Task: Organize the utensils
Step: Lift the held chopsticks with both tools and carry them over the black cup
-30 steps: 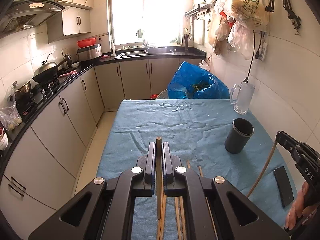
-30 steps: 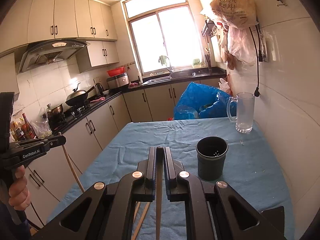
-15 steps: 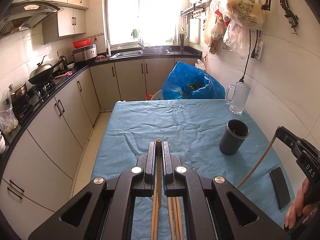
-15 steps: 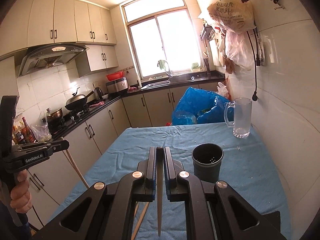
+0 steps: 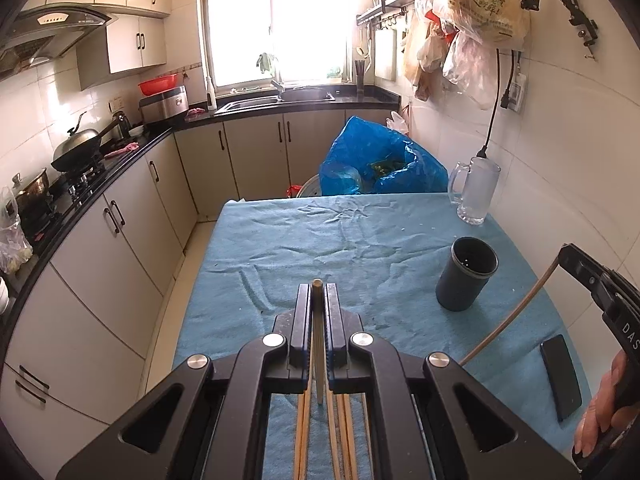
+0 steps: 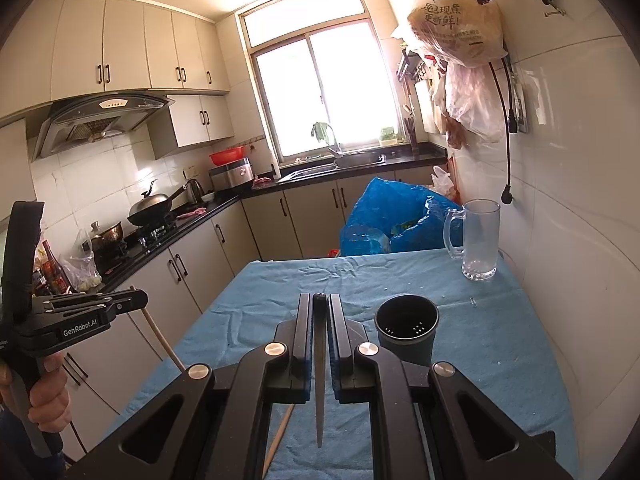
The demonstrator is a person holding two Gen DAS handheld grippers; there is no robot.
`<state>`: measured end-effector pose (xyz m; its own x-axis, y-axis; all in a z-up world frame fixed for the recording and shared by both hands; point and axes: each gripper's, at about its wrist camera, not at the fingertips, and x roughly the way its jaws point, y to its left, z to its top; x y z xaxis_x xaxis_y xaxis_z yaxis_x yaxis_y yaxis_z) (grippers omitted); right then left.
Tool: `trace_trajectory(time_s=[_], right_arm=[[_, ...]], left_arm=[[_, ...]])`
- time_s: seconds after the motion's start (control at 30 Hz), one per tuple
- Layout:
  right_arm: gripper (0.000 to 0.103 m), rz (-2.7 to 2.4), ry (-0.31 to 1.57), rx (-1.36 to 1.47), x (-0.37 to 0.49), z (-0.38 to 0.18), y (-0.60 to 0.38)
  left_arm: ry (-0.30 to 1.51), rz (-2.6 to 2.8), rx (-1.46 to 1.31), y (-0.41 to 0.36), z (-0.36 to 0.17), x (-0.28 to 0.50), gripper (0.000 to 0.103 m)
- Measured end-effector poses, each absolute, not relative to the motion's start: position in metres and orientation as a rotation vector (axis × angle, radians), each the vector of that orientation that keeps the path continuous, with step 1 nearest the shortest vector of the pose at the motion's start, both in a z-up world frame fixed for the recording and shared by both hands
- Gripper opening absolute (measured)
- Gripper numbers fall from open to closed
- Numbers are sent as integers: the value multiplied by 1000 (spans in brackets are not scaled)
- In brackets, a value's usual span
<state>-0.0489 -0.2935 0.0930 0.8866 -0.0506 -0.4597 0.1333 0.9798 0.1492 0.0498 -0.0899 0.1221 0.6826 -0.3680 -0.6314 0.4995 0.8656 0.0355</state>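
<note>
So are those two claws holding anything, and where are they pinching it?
Yes. The left gripper pinches a pale chopstick near its thick top end. The right gripper pinches another chopstick near its dark top end; both tips hang down.

A lived-in home kitchen: cream cabinets [image 6: 124, 56] over a range hood [image 6: 100, 120], a wok [image 6: 154, 204] on the gas stove, a sink [image 5: 276, 98] under the bright window [image 6: 320, 96], and plastic bags [image 6: 456, 20] hung on the tiled wall.
</note>
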Motion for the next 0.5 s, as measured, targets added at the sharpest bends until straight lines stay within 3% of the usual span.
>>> trace_trajectory(time_s=[0.5], right_arm=[[8,-112,453,199,-51,112,-316]], left_arm=[[659,-534,234,-116,139,52,5]])
